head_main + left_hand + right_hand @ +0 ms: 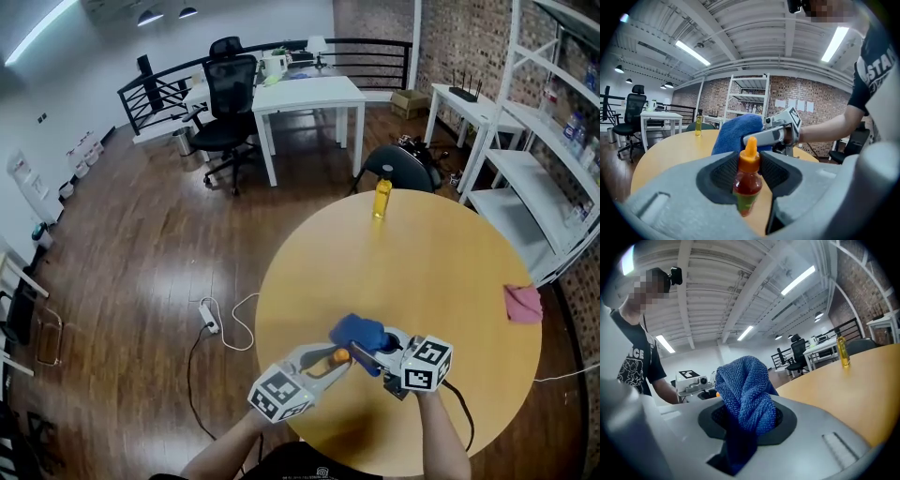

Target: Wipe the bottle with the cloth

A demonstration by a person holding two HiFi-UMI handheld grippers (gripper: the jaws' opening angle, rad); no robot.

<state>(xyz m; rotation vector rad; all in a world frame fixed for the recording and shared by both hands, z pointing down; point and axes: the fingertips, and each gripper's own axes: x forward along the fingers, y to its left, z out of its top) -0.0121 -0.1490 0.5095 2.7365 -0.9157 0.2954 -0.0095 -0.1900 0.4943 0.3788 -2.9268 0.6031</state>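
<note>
While both tools hang over the round desk (441,272) near its 6 o'clock edge in the head view, we judge that the wiping itself is the step in hand: bottle and cloth are each held, lifted off the wood and brought face to face.

Our left hand-held gripper (336,358) is pinching the bottle, its dark pads pressed on either side at the shoulder, just under the cap. Our right hand-held gripper (749,423) is pinching the blue cloth (745,390), which bulges out of its jaws in a thick bunched fold, with a tail hanging below.

In the head view the blue cloth sits at about 1 o'clock from the bottle's cap, just beside it; whether the two touch we cannot tell.

A pink cloth (523,304) lies at the desk's 3 o'clock edge, well apart from our work.

The bottle (748,185) is small, with an orange nozzle, red contents and a green label, and stands upright in the grip. A yellow bottle (382,198) stands untouched at the desk's 12 o'clock edge.

Next, we think, the bunched fold must be laid against the bottle and drawn over the nozzle and the free lower body while the left grip holds firm. The pads cover the shoulder, so that band would need a regrip or a turn.
</note>
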